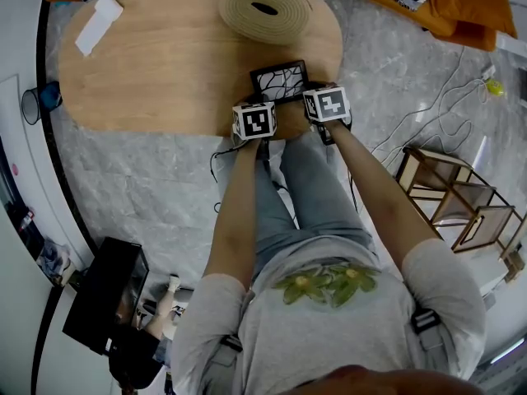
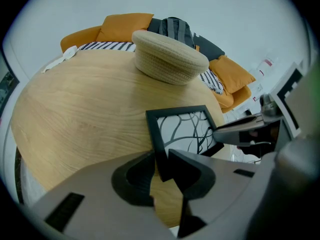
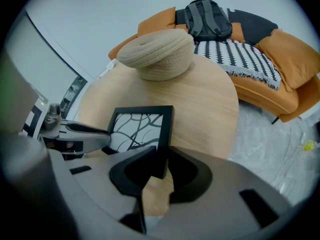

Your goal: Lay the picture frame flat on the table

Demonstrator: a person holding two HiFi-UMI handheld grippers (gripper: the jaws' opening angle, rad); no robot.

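The black rectangular picture frame with a branching-line print (image 1: 280, 81) is held tilted over the near edge of the oval light wooden table (image 1: 148, 72), face upward. Its long axis is set crosswise, between the two grippers. The left gripper (image 2: 161, 166) is clamped on its left rail, the right gripper (image 3: 159, 169) on its right rail. Both are pointed steeply down, forearms side by side. The far edge is judged to need lowering.

Black rectangular picture frame (image 1: 280, 81) on oval wooden table (image 1: 165, 81), 5 o'clock edge, round woven-rope basket (image 1: 247, 15) at its 12, white cloth (image 1: 97, 23) at tbl's 10, L gripper (image 2: 161, 159) on frame's 7, R gripper (image 3: 161, 156) on 5.
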